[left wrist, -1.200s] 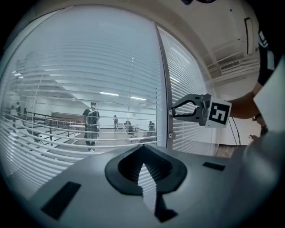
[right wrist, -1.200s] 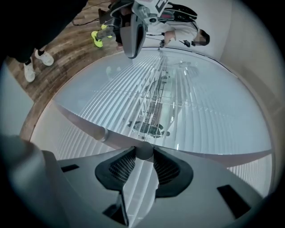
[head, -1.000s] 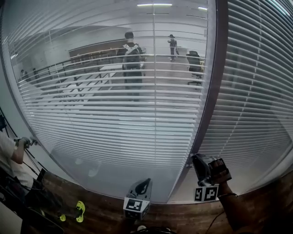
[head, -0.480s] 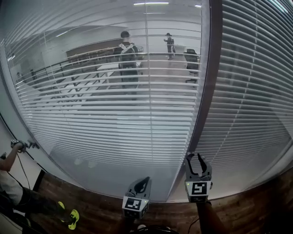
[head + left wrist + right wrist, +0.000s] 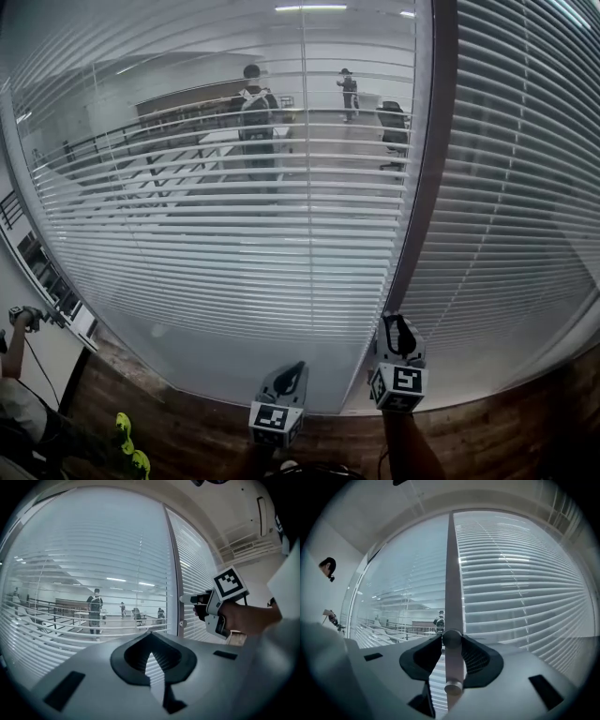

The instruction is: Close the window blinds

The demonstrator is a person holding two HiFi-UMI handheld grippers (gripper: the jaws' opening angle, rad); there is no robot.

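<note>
Two blinds (image 5: pixel 234 244), slats run horizontal.
The upper knob (image 5: pixel 453 638) of two is seemingly pinched by the right gripper's (image 5: pixel 452 640) just-closing fingers; the left gripper's (image 5: pixel 150 652) fingers are shut.

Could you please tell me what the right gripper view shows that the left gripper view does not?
Only the right gripper view shows the round knob between the right tool's jaws, which have just been closing and now touch it on both sides. Only the left gripper view shows the left tool, jaws together and empty, and the hand holding the right tool. Both show the frame post, the slatted blinds and a person standing beyond the glass.
</note>
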